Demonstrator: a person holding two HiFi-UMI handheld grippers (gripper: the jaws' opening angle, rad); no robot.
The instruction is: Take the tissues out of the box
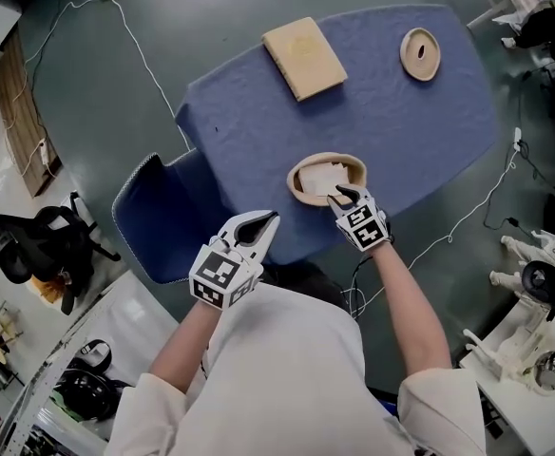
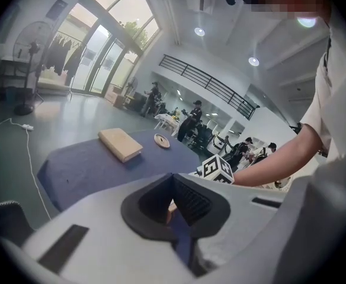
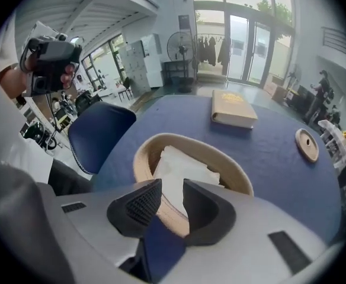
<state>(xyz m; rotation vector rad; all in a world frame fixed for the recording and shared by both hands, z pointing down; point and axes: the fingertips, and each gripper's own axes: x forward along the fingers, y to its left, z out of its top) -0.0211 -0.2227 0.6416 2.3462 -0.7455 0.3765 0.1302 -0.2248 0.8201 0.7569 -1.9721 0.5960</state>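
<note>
An oval wooden box [image 1: 296, 175] [image 3: 140, 158] stands near the front of the blue table, with white tissues [image 1: 323, 177] [image 3: 185, 169] lying folded inside it. My right gripper [image 1: 344, 195] [image 3: 172, 195] hovers at the box's near rim, jaws open. The tissues show through the gap and neither pad presses on them. My left gripper [image 1: 268, 219] [image 2: 173, 180] hangs off the table's front edge, left of the box, with its jaws together and nothing in them.
A round wooden lid [image 1: 420, 53] [image 3: 308, 145] lies at the far right of the table. A tan rectangular box [image 1: 303, 57] [image 3: 234, 108] [image 2: 120, 144] sits at the far middle. A blue chair [image 1: 159, 218] stands at the table's left front. Cables run over the floor.
</note>
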